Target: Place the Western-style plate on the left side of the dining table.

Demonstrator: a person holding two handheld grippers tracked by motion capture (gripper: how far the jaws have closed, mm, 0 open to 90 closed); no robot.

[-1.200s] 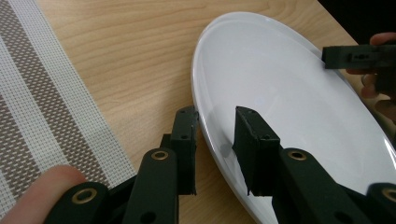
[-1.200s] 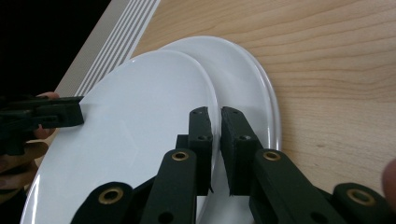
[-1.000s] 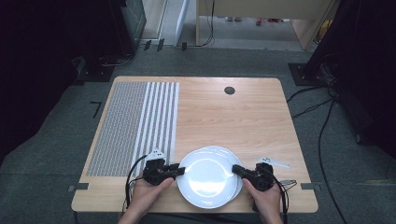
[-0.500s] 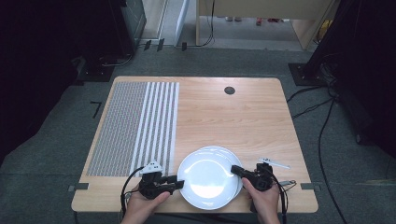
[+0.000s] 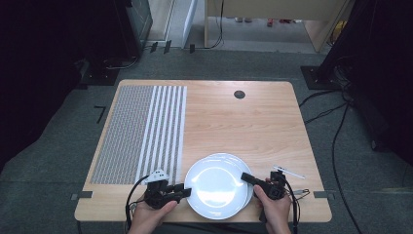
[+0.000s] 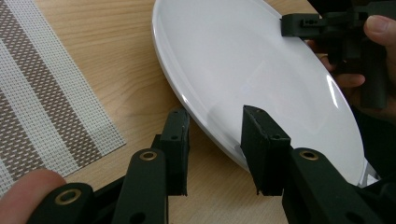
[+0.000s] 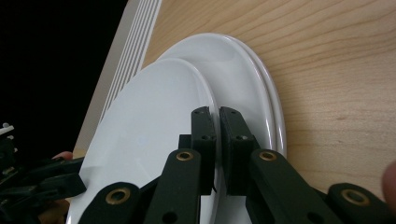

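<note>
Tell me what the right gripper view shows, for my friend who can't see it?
The right gripper pinches the rim of the top plate, lifted off more white plates on a wooden table. A striped mat lies beyond.

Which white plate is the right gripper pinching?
The top plate, lifted and tilted above the stack. The right gripper is shut on its rim; the plates underneath lie flat on the table.
</note>
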